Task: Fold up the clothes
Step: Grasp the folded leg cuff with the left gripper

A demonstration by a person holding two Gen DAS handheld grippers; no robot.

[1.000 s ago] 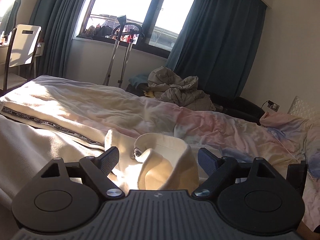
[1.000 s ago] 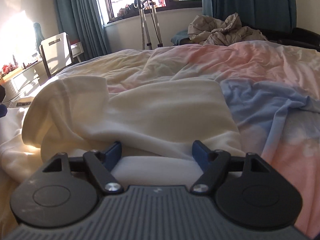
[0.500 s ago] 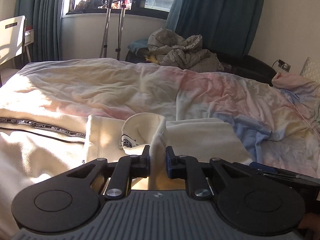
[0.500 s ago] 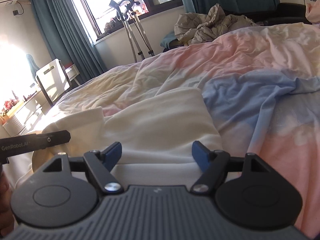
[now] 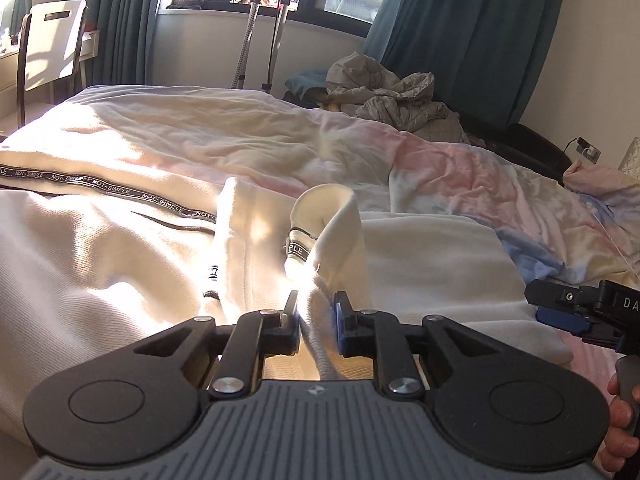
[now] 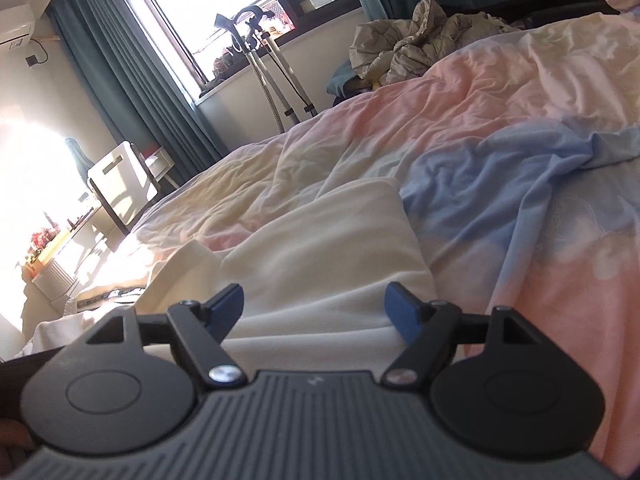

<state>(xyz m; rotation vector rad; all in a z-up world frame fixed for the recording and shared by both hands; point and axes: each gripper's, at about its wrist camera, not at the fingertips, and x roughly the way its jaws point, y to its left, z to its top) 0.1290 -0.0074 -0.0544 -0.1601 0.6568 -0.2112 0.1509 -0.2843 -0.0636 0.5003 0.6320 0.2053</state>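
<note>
A cream garment (image 5: 100, 248) with a black lettered stripe lies spread across the bed. Its ribbed waistband (image 5: 332, 224) stands up in a loop, and my left gripper (image 5: 316, 316) is shut on that fabric edge. My right gripper (image 6: 316, 308) is open, hovering low over the garment's flat cream part (image 6: 332, 248), with cloth under its fingers but nothing pinched. The right gripper (image 5: 576, 316) also shows at the right edge of the left wrist view, with a hand (image 5: 620, 432) on its handle.
A pastel pink, blue and yellow duvet (image 6: 520, 128) covers the bed. A crumpled grey heap (image 5: 392, 96) lies beyond it, near crutches (image 5: 260, 24) under the window. A white chair (image 5: 52, 44) and desk stand at the left.
My left gripper went from open to shut on the waistband and now lifts it slightly. The right gripper stayed open and tilted, drifting along the garment's right side.
</note>
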